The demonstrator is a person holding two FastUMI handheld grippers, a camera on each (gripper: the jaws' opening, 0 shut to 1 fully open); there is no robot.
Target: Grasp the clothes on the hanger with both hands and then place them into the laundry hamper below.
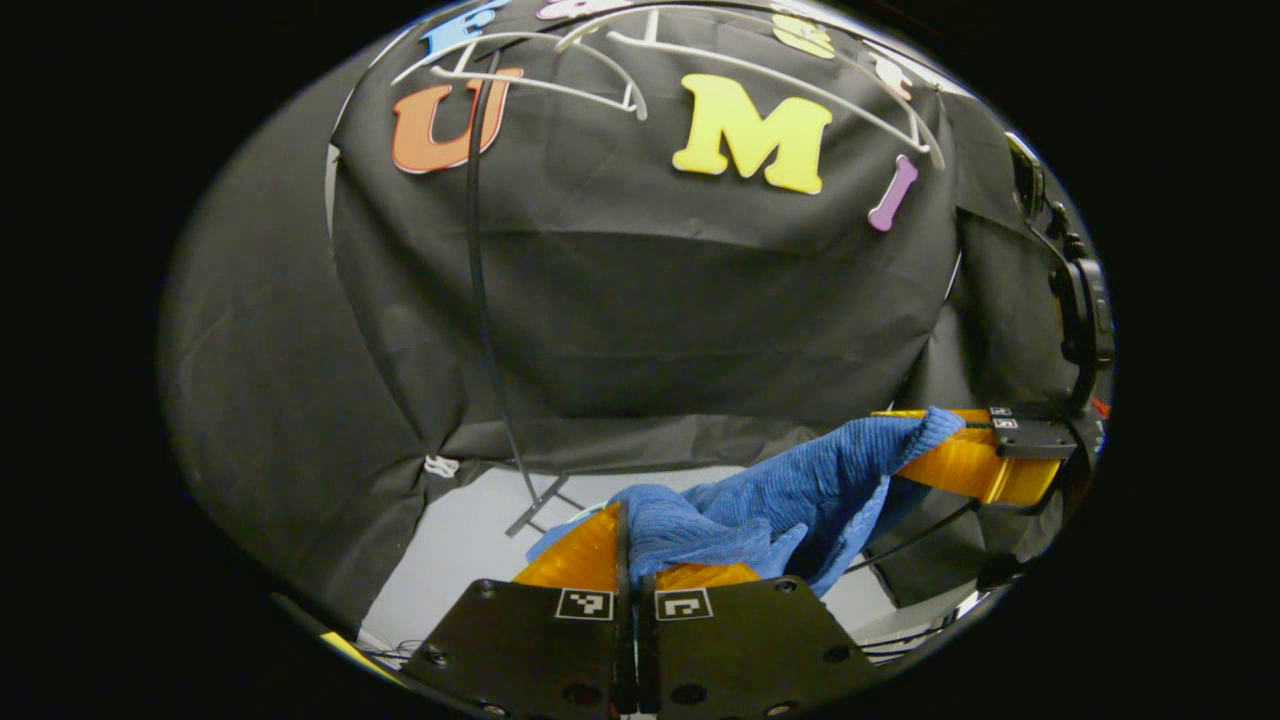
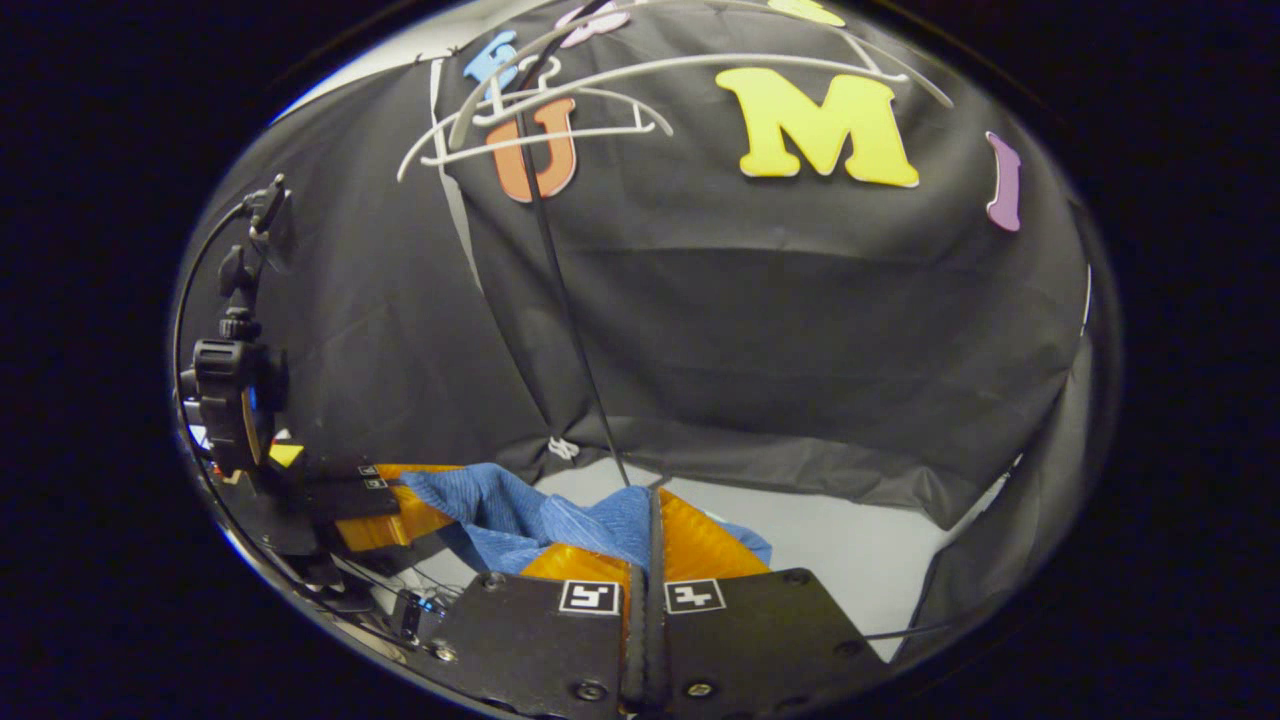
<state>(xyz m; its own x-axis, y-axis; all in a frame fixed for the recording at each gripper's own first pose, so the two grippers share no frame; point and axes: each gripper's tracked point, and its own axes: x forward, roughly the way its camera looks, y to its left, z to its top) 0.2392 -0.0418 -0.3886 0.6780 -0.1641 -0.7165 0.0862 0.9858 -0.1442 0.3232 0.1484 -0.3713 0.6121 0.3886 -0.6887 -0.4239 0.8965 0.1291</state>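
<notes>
A blue ribbed cloth stretches between my two grippers. In the left gripper view my left gripper is shut on one end of it, its orange fingers pressed together with the fabric bunched over them. My right gripper shows at the far right there, clamped on the other end. In the right gripper view my right gripper is shut on the blue cloth, and my left gripper holds it at the lower left. Bare white hangers hang overhead, and the white hangers appear again from the right.
A thin black rack pole runs down to a foot on the pale floor. The same black pole stands ahead of my right gripper. Black cloth walls close in behind and on both sides.
</notes>
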